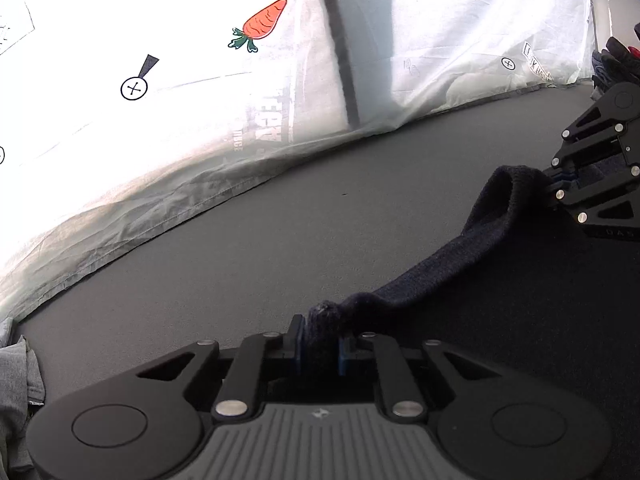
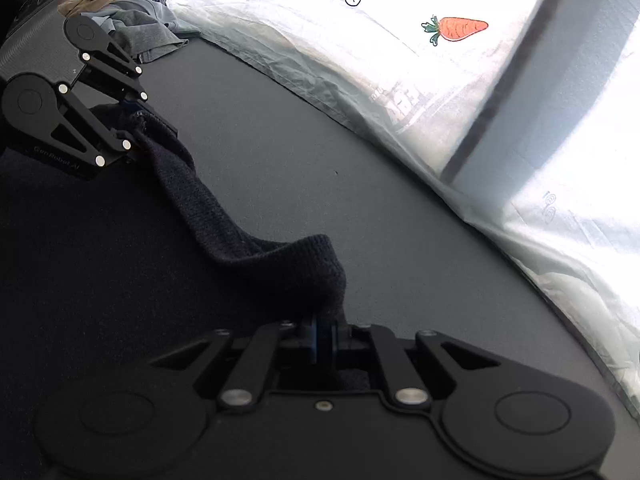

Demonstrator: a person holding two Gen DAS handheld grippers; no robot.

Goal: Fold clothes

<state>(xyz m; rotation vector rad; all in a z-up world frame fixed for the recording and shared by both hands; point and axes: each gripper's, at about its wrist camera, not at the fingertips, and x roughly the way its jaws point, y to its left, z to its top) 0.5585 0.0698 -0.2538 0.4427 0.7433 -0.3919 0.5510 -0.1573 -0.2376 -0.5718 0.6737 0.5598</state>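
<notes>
Two grippers, one dark knit garment [image 1: 460, 256] stretched between them, and no bins or baskets anywhere in either view, so nothing to report on containers.

Left wrist view first: the left gripper [image 1: 322, 338] sits at 6 o'clock with its blue pads pinched tight on a bunched corner of the dark knit. From there the ribbed edge runs up toward 3 o'clock, where the right gripper [image 1: 554, 182] is clamped on the other end, a loop of fabric folding over just before its fingers. The bulk of the garment lies flat on the grey table [image 1: 280, 240] at lower right. Open grey surface fills the middle, up to a white printed sheet [image 1: 160, 120] with a carrot picture [image 1: 264, 22] from 9 to 1 o'clock; its hem marks the far edge. A grey garment [image 1: 18, 380] pokes in at 8 o'clock, and some dark stuff I can't make out sits at the 2 o'clock rim.

Right wrist view: the right gripper [image 2: 324, 334] at 6 o'clock is closed hard on the knit edge, which humps up right in front of it and then trails to 10 o'clock, where the left gripper [image 2: 134, 128] is gripping it. The garment body spreads dark across the left side. Bare table from the centre out to 4 o'clock, bordered by the same white sheet. A heap of grey clothes [image 2: 148, 28] lies at 11 o'clock, behind the left gripper.
</notes>
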